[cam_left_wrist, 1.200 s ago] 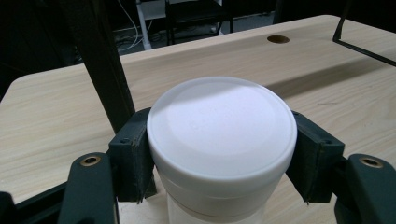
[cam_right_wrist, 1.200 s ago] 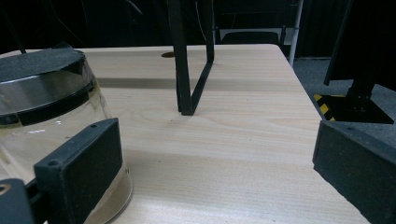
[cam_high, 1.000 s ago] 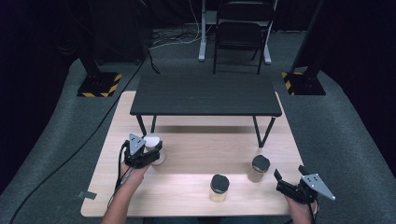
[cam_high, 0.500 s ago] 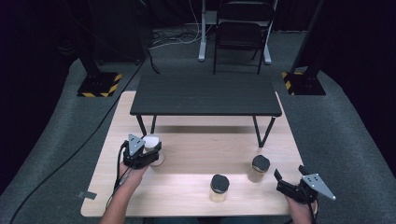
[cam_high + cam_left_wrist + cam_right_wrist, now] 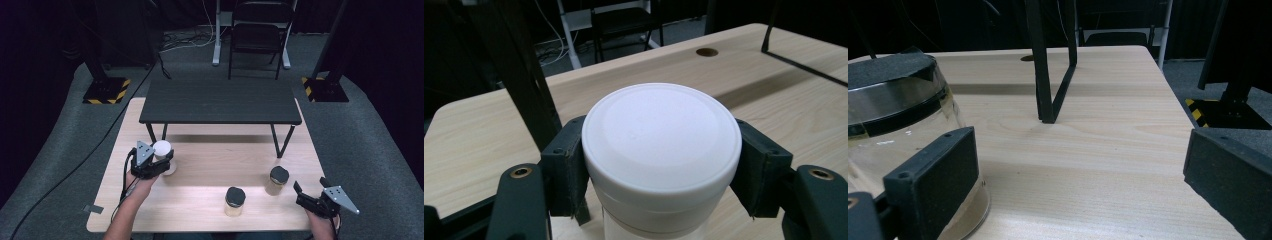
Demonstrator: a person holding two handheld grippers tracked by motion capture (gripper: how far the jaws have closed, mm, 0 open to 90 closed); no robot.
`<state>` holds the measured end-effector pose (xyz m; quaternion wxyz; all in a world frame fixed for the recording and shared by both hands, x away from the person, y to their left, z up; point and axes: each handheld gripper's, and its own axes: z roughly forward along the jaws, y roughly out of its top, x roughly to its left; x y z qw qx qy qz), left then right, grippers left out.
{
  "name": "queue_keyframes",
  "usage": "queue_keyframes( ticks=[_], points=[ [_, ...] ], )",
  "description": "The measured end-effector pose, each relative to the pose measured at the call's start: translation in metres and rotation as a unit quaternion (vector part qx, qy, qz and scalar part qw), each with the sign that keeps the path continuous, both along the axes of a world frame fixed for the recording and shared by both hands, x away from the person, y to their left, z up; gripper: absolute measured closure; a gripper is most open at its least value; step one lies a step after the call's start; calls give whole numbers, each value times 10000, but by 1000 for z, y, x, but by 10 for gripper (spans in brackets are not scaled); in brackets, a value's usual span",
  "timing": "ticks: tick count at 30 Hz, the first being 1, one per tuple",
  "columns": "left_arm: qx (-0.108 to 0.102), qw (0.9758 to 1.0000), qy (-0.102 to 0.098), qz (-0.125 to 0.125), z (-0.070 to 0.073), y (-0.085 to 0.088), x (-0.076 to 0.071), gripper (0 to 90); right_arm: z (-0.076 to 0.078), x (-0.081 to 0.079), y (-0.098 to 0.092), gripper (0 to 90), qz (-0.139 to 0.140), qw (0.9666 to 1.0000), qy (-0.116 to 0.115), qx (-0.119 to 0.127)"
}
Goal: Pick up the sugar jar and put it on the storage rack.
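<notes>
Left gripper (image 5: 159, 162): fingers (image 5: 566, 160) pinching the smooth round white plastic lid (image 5: 661, 137) of a white-lidded jar (image 5: 163, 156), one pad on each side of the lid rim, jar base resting on the pale wood-grain bench (image 5: 210, 165). Black ribbed pads, matte; lid glossy, slightly domed, with a shallow stepped edge.

Right gripper (image 5: 311, 198): fingers (image 5: 940, 185) spread wide, nothing between them. Clear glass jar with flat black lid (image 5: 890, 100) just outside the near finger, touching or almost touching it; cannot tell which. Second black-lidded jar (image 5: 235, 201) farther off, beyond the first, standing on the bench between the two grippers.

Small black low table (image 5: 220, 102) with thin metal legs standing on the bench ahead of both sets of fingers; matte dark top.

Risks, as judgement:
- Grip on lid only, not on jar body: if lid loose or merely seated, lifting could pull it free and leave or drop the jar.
- Smooth plastic against pads: possible slip if twisted with no counter-hold on the body.
- Glass jar beside the spread right fingers: a sideways sweep could nudge or tip it; glass on hard wood, breakage likely.
- Thin table leg (image 5: 1048, 65) ahead of right fingers: collision if advanced straight.
</notes>
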<state>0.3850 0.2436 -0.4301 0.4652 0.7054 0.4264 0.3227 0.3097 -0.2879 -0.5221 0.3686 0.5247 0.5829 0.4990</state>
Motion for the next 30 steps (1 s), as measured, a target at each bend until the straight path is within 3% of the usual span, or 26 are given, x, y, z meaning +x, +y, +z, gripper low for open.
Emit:
queue_keyframes(
  ticks=[7,12,20,30],
  points=[
    [-83,9999,-82,-92,12,-6,-1,331,0,0,0,8,21,10000,-16,6],
    [-20,9998,-105,-178,19,-11,-1,331,0,0,0,4,22,10000,-6,-4],
    [-166,9993,-113,-309,30,-18,-2,332,0,0,0,1,35,10000,-6,-7],
    [-137,9984,-204,-510,44,-31,-2,332,0,0,-1,1,68,10000,-4,42]
  ],
)
